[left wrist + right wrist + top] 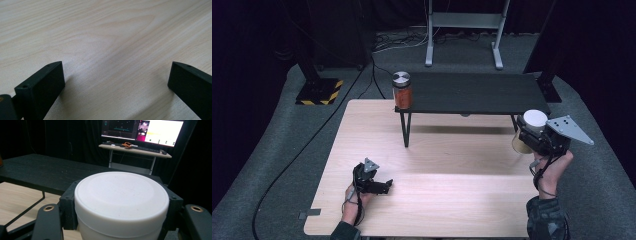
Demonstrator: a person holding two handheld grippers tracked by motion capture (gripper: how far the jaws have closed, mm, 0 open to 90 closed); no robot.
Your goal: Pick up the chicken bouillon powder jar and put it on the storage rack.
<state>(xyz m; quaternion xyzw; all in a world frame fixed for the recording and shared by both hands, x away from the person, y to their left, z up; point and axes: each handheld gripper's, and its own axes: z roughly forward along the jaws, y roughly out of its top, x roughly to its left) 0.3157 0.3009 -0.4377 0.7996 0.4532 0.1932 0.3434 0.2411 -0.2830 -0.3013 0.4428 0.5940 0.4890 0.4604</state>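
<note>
Gripping a white-lidded jar (532,126) between its jaws, the right claw (539,137) is held up at the right edge of the light wooden desk (437,195), just in front of the right end of a black shelf (472,92) that stands on thin legs at the far side of the desk. From the right claw view the jar's white lid (121,195) sits close between the two jaws, with the black shelf (50,173) beyond it and a lit monitor (150,131) on a stand farther back. The left claw (382,186) rests low on the desk near its front left, its jaws spread wide with nothing but bare wood (112,50) between them. An orange jar with a silver lid (402,90) stands upright at the shelf's left end, well apart from both claws.
</note>
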